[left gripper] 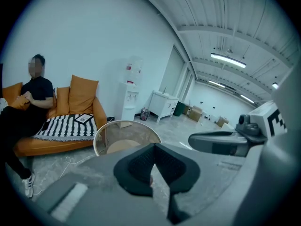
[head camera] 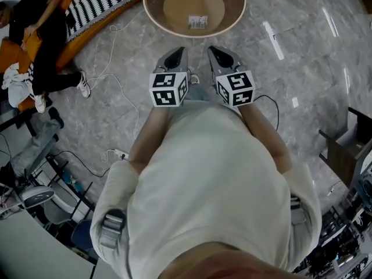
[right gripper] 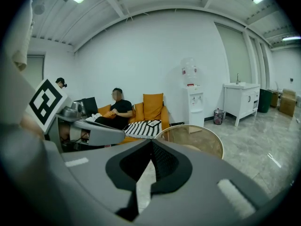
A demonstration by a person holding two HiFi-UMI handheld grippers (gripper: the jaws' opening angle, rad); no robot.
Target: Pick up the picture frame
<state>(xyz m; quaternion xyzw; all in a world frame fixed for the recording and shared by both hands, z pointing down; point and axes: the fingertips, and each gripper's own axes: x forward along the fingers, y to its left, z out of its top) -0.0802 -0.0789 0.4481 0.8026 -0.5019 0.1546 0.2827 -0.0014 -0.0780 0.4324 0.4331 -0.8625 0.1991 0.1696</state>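
Note:
In the head view a small picture frame (head camera: 197,22) rests on a round glass-topped table (head camera: 154,11) just ahead of me. My left gripper (head camera: 176,56) and right gripper (head camera: 218,54) are held side by side over the floor, short of the table's near rim, both pointing at it. Each is shut with nothing between its jaws. The left gripper view shows its closed jaws (left gripper: 154,146) before the table (left gripper: 101,134), with the right gripper (left gripper: 220,143) alongside. In the right gripper view the closed jaws (right gripper: 151,144) face the table (right gripper: 212,136); I cannot make out the frame there.
An orange sofa (left gripper: 83,94) with a striped blanket (left gripper: 66,127) stands left of the table; a person (left gripper: 29,98) sits on it and a flat square item (right gripper: 153,123) lies on the blanket. Cables (head camera: 119,86) trail over the marble floor. A water dispenser (right gripper: 193,102) and a white cabinet (right gripper: 241,100) line the far wall.

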